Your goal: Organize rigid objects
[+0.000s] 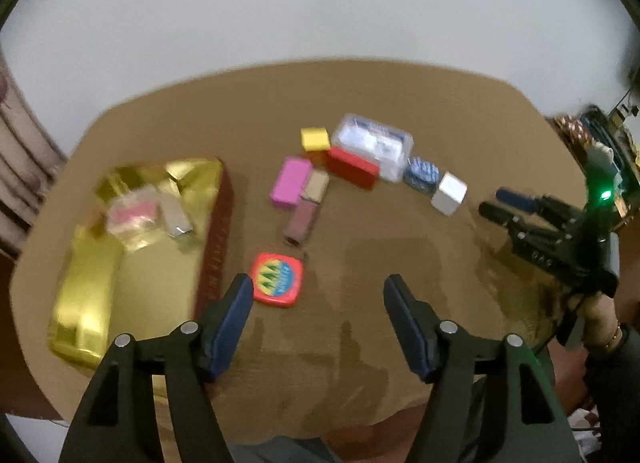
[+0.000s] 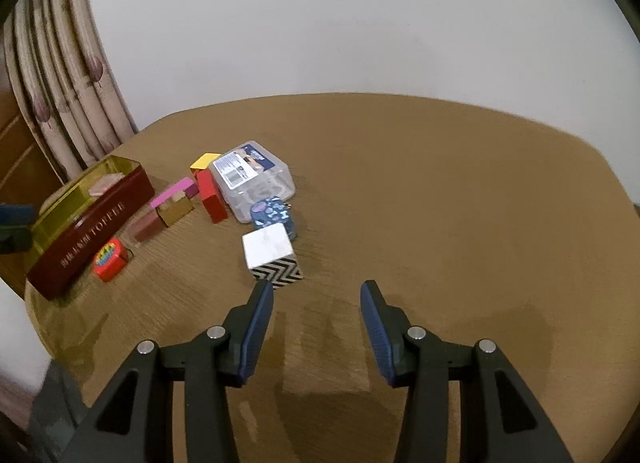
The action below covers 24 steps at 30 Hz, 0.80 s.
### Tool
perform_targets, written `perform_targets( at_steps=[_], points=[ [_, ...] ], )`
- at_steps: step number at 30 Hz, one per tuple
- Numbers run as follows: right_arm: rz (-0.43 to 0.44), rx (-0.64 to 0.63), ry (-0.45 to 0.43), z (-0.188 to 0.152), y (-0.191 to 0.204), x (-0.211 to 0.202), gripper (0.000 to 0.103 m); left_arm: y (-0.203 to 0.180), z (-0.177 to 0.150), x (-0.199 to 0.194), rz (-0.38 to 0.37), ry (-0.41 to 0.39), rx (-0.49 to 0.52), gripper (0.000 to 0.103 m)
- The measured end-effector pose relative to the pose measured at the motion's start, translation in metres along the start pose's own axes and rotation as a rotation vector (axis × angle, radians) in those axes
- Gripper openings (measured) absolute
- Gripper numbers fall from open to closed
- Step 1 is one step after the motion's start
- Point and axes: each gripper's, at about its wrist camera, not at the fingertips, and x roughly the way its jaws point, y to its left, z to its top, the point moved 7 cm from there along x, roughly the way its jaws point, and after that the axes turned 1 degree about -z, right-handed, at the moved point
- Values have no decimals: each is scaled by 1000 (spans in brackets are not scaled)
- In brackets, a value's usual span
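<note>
Overhead, both grippers hover with jaws wide apart, holding nothing: left gripper [image 1: 319, 287] near the red tape measure [image 1: 276, 281], right gripper [image 2: 317, 291] just short of the zigzag-sided cube [image 2: 270, 254]. Small boxes cluster mid-desk [image 2: 440, 191] beside the toffee tin [image 2: 88, 227] (two pieces inside).

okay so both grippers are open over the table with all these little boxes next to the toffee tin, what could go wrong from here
1. The right gripper is closest to the white cube with the zigzag side. That cube sits against the blue patterned box, so closing on it could knock the neighbour.
2. The pink box, red box and clear plastic case are packed tightly; picking one may drag the others.
3. The left gripper hangs near the toffee tin wall and might bump it.
</note>
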Motion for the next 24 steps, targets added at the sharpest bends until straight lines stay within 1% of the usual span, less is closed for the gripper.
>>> perform_targets(
  at_steps=[1,2,5,7,11,14,16,19,22,23,24],
  points=[
    [-3,1,-1,-1,-2,1,46,-2,-1,11,-14,29,-12,64],
    [-2,6,-2,-3,-5,2,46,-2,-2,20,-17,42,-23,64],
    [29,52,-16,-4,-13,1,46,-3,0,41,-19,51,0,64],
    [49,77,-35,-4,-17,-3,46,1,1,52,-4,59,9,63],
    [76,102,-56,-4,-19,-6,46,13,-1,75,18,108,47,63],
    [84,105,-58,-3,-19,-5,47,20,-1,87,27,125,74,64],
    [88,105,-59,-3,-18,-5,47,21,0,91,51,119,107,64],
    [86,110,-58,-3,-19,-5,47,18,1,97,49,127,139,64],
    [88,120,-58,-4,-20,-6,47,15,-1,99,74,130,171,60],
    [90,126,-57,-3,-21,-6,47,14,-2,100,79,137,173,53],
    [95,132,-54,-4,-23,-5,47,14,-3,99,68,141,173,47]
  ],
)
